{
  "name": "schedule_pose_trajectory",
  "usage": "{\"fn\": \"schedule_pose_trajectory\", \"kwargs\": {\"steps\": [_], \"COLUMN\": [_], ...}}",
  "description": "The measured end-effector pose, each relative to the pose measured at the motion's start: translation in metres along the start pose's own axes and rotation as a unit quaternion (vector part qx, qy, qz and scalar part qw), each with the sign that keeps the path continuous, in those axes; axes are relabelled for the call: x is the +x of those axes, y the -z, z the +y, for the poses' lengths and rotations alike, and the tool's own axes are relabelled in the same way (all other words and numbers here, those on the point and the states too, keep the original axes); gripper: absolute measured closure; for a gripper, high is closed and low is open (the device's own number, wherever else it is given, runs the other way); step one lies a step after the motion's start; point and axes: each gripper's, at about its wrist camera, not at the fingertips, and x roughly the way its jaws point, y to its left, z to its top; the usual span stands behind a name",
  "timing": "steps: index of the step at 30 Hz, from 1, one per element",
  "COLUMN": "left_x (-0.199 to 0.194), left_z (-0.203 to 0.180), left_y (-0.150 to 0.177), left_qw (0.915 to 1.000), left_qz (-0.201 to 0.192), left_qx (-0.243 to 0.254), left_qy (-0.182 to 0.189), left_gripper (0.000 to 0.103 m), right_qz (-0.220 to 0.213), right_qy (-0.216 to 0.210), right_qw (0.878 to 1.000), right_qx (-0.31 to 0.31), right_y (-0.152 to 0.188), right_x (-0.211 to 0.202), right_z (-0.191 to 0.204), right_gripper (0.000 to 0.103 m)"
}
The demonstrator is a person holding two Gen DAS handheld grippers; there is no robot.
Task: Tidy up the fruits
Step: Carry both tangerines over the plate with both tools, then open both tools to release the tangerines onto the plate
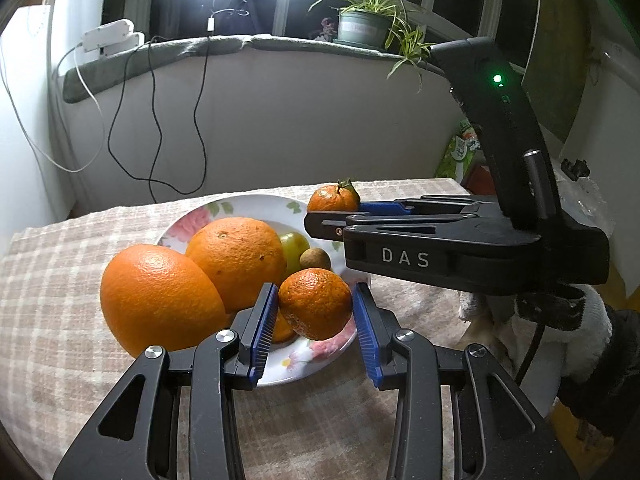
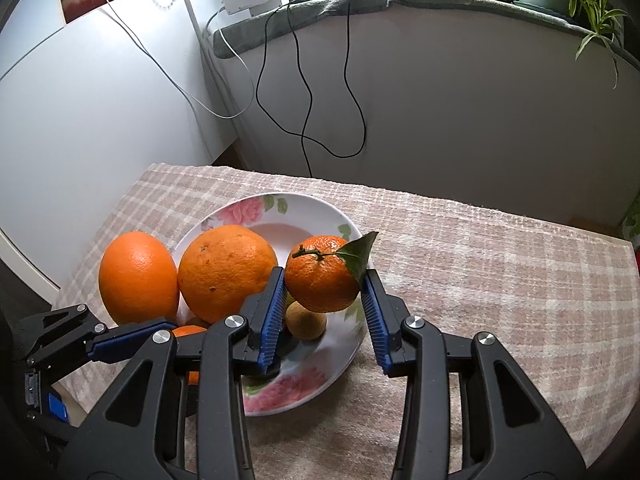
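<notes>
A: The left gripper [image 1: 316, 310] is clamped on a small mandarin [image 1: 315, 303], blue pads pressed to its flanks, holding it just above the near rim of the flowered plate [image 1: 244, 204].

B: And the right gripper [image 2: 324, 300] grips a leafed mandarin [image 2: 322, 278], stem and leaf up, over the plate's 3 o'clock edge. In the left wrist view it reaches in from 3 o'clock, its fruit at about 1 o'clock on the plate.

A: What already sits on the plate?

B: One large orange [image 2: 226, 272] at 9 o'clock, a greenish fruit [image 1: 294, 246] and a small brown fruit [image 2: 306, 318] near the middle. A second large orange [image 2: 138, 276] appears to rest on the checked tablecloth [image 2: 480, 280], just outside the rim and touching its neighbour.

A: So both mandarins likely go down into the free space. My advice: lower one at a time, so the grippers don't crowd each other.

B: Agreed. Set each into a pocket against fruit already lying there, low enough to touch the dish before the pads part; round fruit rolls. Keep the squeeze gentle, since the skin is soft.

A: And avoid nudging the brown fruit directly beneath the leafed one.
</notes>
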Motion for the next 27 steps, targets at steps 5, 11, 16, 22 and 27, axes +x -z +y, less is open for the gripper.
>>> {"fn": "schedule_pose_trajectory", "kwargs": {"steps": [5, 11, 16, 22, 27], "left_x": [0.002, 0.003, -0.003, -0.006, -0.008], "left_z": [0.0, 0.001, 0.0, -0.001, -0.002], "left_y": [-0.001, 0.0, -0.002, -0.002, 0.0], "left_qw": [1.0, 1.0, 0.9999, 0.9999, 0.9998], "left_qz": [0.002, 0.004, -0.007, -0.01, -0.009], "left_qx": [0.0, -0.003, -0.005, -0.003, -0.004], "left_qy": [-0.005, -0.008, -0.01, -0.013, -0.015], "left_gripper": [0.066, 0.066, 0.051, 0.051, 0.051], "right_qz": [0.0, -0.017, -0.023, -0.031, -0.037], "right_qy": [0.001, 0.008, 0.012, 0.018, 0.022], "right_qw": [1.0, 1.0, 1.0, 0.999, 0.999], "right_qx": [-0.003, -0.006, -0.008, -0.009, -0.011], "right_y": [0.0, -0.001, -0.004, -0.004, -0.005], "right_x": [0.0, -0.007, -0.01, -0.017, -0.022], "right_z": [0.002, 0.003, 0.004, 0.004, 0.005], "right_gripper": [0.061, 0.039, 0.033, 0.026, 0.02]}}
